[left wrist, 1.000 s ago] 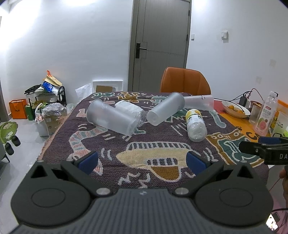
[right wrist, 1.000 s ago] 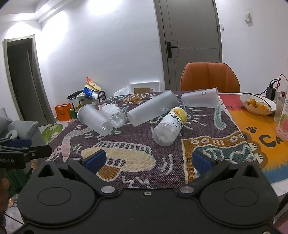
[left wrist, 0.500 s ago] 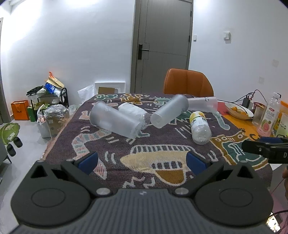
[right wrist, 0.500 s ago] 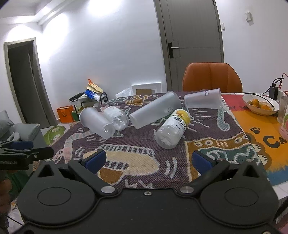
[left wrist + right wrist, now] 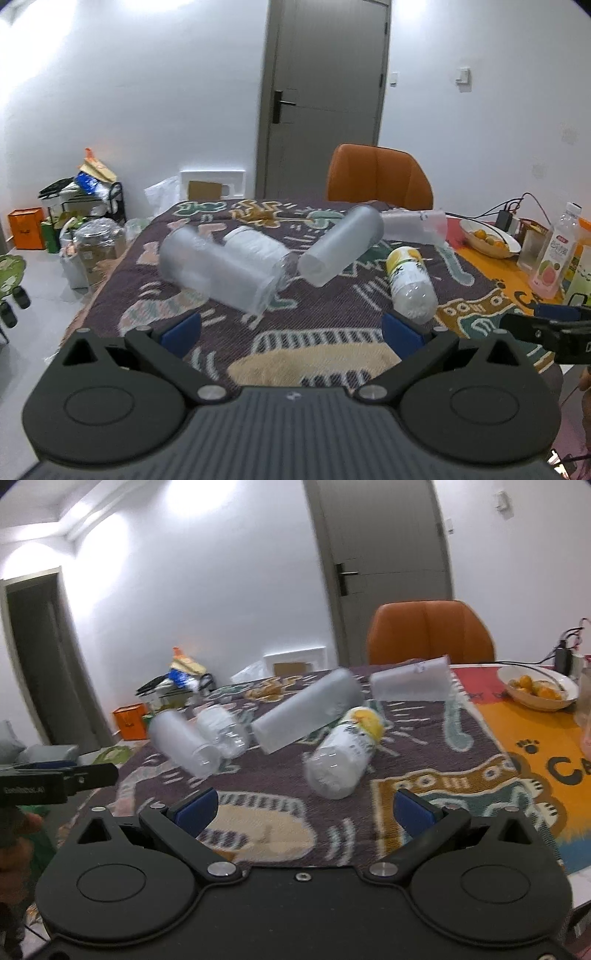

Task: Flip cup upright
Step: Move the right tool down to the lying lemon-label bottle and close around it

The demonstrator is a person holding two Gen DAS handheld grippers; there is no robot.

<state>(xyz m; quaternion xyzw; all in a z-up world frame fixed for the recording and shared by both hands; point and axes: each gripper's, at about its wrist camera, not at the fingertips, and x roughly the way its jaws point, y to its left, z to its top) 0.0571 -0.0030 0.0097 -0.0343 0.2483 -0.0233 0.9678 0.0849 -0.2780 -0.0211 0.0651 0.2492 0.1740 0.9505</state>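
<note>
Left gripper (image 5: 291,326): blue pads spread wide, nothing between them — hovering over the patterned cloth (image 5: 317,321).
Right gripper (image 5: 304,810): jaws wide apart too, empty, over the same cloth.
Cups: three frosted ones, all lying on their sides — near-left cup (image 5: 218,273), middle cup (image 5: 341,245), far cup (image 5: 413,226).
Bottles: two lying down — clear bottle (image 5: 258,251) beside the near-left cup, yellow-capped bottle (image 5: 410,284); one more standing at the right edge.
Cup versus fingers: near-left cup lies just ahead of the left gripper's left pad, not touching.
</note>
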